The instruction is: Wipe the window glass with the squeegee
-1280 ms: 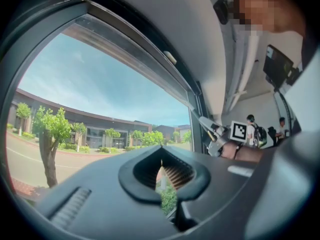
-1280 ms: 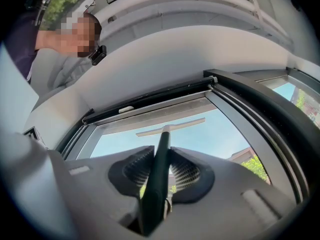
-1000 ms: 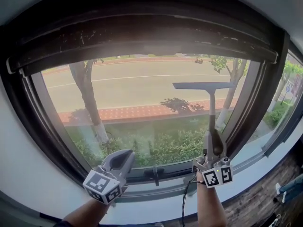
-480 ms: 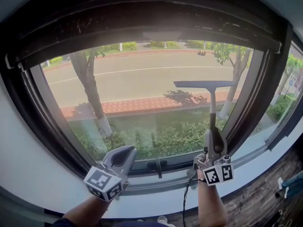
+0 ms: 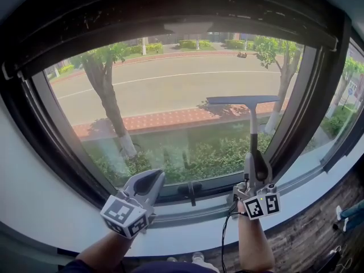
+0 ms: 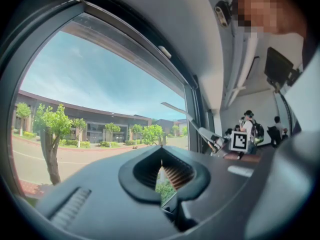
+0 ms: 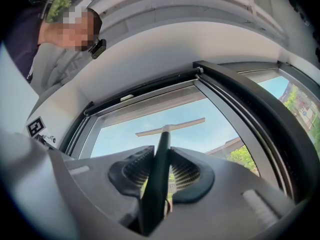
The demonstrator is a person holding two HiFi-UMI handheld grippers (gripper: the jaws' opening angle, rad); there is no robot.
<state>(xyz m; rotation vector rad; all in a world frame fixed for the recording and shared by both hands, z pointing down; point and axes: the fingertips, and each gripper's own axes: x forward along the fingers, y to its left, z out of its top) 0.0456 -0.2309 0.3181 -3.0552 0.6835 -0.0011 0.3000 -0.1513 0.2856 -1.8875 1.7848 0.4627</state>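
While the right gripper (image 5: 256,162) stands just above the pale window sill (image 5: 187,231), its jaws are clamped on the dark handle of the long, grey T-shaped squeegee (image 5: 253,127). The shaft rises upright from that grip. The straight blade lies level across the right-hand part of the large clear window glass (image 5: 165,107), at about mid-height and close to the dark window frame (image 5: 296,124) on that side. In the right gripper view the handle (image 7: 158,174) fills the gap between the ribbed pads. The left gripper (image 5: 149,181) hovers low at the left, near the bottom rail. Its jaws are drawn to a thin slit with nothing between them, so it takes no part in the stroke.

Over the last second the blade seems to have come slightly lower on the pane, and the right gripper has scarcely shifted. The head camera tilted meanwhile, so how far the blade moved is uncertain. This reads as a downward pass in progress on the right-hand strip. The glass to the left is probably still to be wiped.
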